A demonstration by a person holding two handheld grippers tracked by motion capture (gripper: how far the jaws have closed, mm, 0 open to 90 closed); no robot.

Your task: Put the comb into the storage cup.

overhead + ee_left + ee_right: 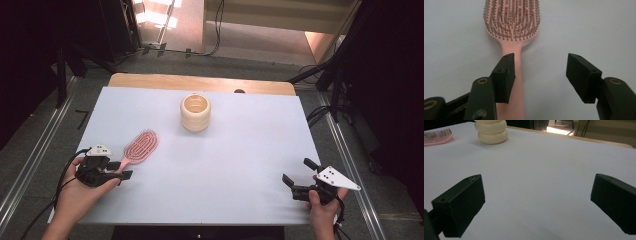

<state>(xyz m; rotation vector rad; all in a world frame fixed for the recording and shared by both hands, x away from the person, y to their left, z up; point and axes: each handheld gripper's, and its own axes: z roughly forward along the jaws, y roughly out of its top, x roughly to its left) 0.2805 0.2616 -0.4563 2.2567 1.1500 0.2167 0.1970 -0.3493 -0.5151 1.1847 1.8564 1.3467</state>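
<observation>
Pink hairbrush (140, 146): lying flat on the white table (225, 165) in the left-centre of the high view, bristle head pointing toward the upper right, handle running down-left to the left gripper (121, 170). In the left gripper view the hairbrush (512, 50) is occupying the upper centre, bristles facing up, handle descending to the bottom edge just beside the left-hand jaw; whether that jaw is touching the handle cannot be told

Left gripper (540, 75): jaws standing apart, not pressing on the handle, which is sitting off to one side of the gap rather than centred. The high view is showing a hand wrapping the gripper body at the lower left of the frame, a cable trailing off toward the bottom left

Right gripper (297, 171): sitting at the lower right of the high view, held by the other hand, grey three-cornered plate on top, jaws spread wide with nothing between them. The right gripper view is confirming this, right gripper (537, 205) showing bare table between its two black pads

Cream ribbed cup (195, 112): standing upright in the upper centre of the high view, its open mouth visible from above, well apart from the hairbrush. The right gripper view is giving its stacked-ring side profile instead, cup (491, 131) at upper left, with the bristle edge of the hairbrush (437, 136) at the far left
</observation>
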